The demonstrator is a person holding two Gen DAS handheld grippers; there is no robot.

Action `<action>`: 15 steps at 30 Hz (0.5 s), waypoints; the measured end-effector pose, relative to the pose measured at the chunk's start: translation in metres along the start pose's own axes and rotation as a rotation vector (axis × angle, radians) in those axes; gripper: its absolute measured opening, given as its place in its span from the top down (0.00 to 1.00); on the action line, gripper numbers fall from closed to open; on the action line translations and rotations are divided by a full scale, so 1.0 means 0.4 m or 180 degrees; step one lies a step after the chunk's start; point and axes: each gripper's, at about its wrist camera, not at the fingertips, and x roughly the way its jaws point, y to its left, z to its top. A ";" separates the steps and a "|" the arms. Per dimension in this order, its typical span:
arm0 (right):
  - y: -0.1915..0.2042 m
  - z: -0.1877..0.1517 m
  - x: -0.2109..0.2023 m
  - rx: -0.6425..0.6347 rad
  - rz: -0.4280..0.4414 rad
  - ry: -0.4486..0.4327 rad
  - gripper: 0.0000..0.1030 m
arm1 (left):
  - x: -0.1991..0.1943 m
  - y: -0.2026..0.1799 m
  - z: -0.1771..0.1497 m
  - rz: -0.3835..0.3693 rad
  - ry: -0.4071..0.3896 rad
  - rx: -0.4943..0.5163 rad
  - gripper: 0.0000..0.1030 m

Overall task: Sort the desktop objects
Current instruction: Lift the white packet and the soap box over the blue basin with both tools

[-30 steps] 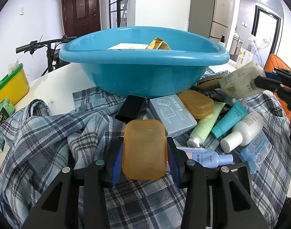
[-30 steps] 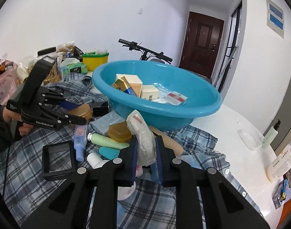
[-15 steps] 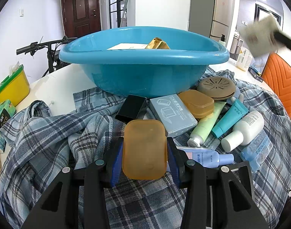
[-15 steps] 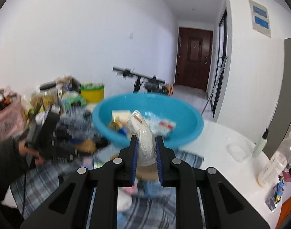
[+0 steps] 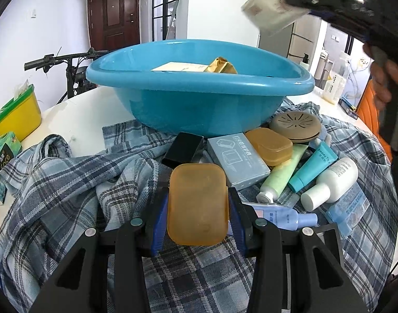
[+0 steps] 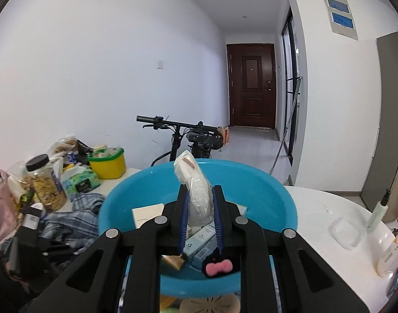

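My left gripper is shut on an orange translucent soap case, held low over the plaid cloth in front of the blue basin. My right gripper is shut on a white plastic-wrapped packet and holds it above the blue basin. The same packet shows high at the upper right in the left wrist view. Boxes and small items lie inside the basin.
On the cloth lie a grey box, a second orange case, a round tan lid, tubes and bottles, and a black box. A yellow tub and snack jar stand at the left.
My right gripper has lifted the packet from beside the basin up and over it. My left gripper and its orange case have stayed in place.
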 end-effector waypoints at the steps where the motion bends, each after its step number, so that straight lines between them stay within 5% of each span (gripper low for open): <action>1: -0.002 -0.011 0.015 0.0018 -0.0013 0.0001 0.84 | -0.002 0.005 0.000 -0.0001 -0.0019 -0.0027 0.57; 15: -0.035 -0.085 0.033 0.0155 0.0033 -0.0012 0.84 | -0.019 0.015 0.000 0.0038 -0.0126 -0.0059 0.57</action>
